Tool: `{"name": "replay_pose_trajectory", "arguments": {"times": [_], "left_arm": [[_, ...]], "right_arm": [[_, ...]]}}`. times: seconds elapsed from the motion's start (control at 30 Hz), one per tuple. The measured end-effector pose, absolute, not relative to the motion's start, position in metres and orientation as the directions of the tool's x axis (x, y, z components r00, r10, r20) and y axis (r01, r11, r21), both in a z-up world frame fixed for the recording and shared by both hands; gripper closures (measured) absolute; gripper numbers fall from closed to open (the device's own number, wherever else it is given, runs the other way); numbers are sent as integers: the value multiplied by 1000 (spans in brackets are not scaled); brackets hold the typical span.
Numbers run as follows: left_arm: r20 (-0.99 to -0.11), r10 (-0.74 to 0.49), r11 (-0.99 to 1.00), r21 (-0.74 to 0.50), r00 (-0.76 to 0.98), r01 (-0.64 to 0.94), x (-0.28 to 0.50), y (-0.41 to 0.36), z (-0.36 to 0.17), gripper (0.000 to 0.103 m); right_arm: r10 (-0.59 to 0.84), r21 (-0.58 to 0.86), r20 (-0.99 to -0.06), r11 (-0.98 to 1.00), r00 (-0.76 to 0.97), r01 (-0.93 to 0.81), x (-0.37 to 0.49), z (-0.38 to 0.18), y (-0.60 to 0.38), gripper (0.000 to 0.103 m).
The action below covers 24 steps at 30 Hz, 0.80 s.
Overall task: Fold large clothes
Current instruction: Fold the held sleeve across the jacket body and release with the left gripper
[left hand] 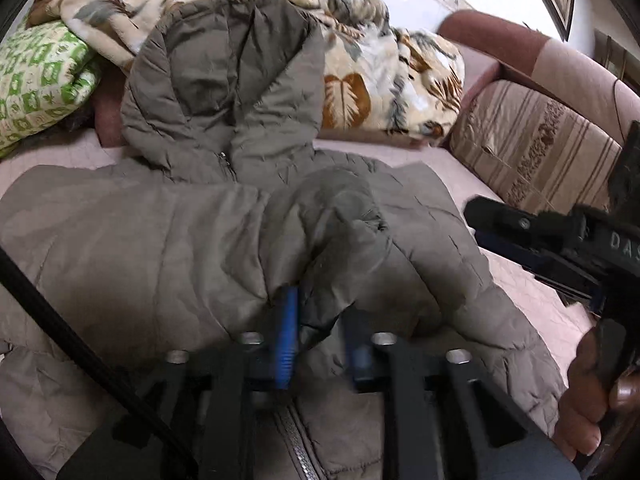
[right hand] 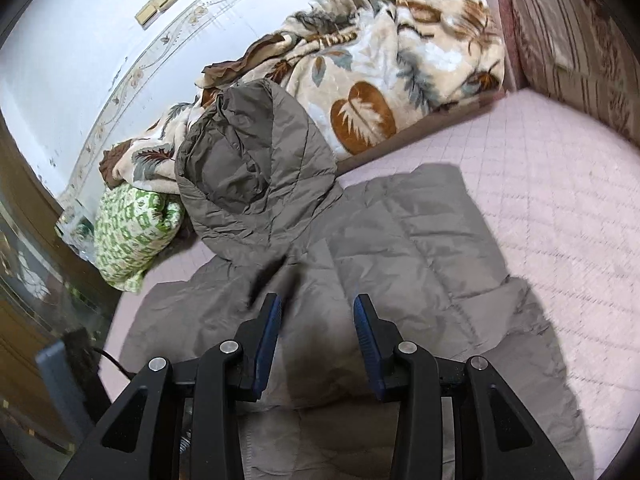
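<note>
While the taupe puffer jacket (left hand: 168,240) lies spread on the pink quilted cover (right hand: 540,200) with its hood (left hand: 224,80) propped against the leaf-print blanket (left hand: 384,80), I have one sleeve (left hand: 352,232) folded in across the chest, which I judge is the first fold of the task. My left gripper (left hand: 320,344) sits low over that sleeve's cuff; a dark fold of fabric stands between its blue pads (left hand: 286,336), but motion blur keeps me from telling whether they pinch it or have let go. My right gripper (right hand: 318,340) hovers above the jacket's body with its jaws parted and nothing between them; I keep it there, I think, to be ready for the other side. A green-patterned pillow (right hand: 136,232) lies beside the hood. The jacket's hem is cut off below both views, and the far sleeve is hidden from me. In the right wrist view a dark smear near the collar is too blurred to name.
</note>
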<state>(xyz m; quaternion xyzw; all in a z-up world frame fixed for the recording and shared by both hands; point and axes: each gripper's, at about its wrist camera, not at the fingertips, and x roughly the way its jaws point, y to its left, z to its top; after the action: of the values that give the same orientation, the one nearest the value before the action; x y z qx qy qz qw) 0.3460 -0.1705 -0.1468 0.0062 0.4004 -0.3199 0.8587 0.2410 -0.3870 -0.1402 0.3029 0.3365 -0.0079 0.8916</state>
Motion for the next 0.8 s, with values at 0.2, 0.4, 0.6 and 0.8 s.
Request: {"name": "replay_pose_trajectory", "arguments": {"times": [0.2, 0.4, 0.6, 0.8], "left_arm": [[-622, -607, 772, -311, 496, 554, 327, -138, -100, 43], [-548, -402, 916, -247, 734, 317, 337, -44, -68, 30], [-612, -228, 942, -337, 757, 12, 383, 70, -89, 30], [-666, -268, 910, -412, 696, -43, 402, 88, -111, 30]], "right_arm": [[323, 670, -580, 711, 748, 213, 250, -159, -385, 52], [403, 736, -587, 627, 703, 255, 260, -184, -377, 52], [440, 740, -591, 629, 676, 238, 270, -196, -360, 52], [390, 671, -608, 718, 691, 185, 273, -186, -345, 82]]}}
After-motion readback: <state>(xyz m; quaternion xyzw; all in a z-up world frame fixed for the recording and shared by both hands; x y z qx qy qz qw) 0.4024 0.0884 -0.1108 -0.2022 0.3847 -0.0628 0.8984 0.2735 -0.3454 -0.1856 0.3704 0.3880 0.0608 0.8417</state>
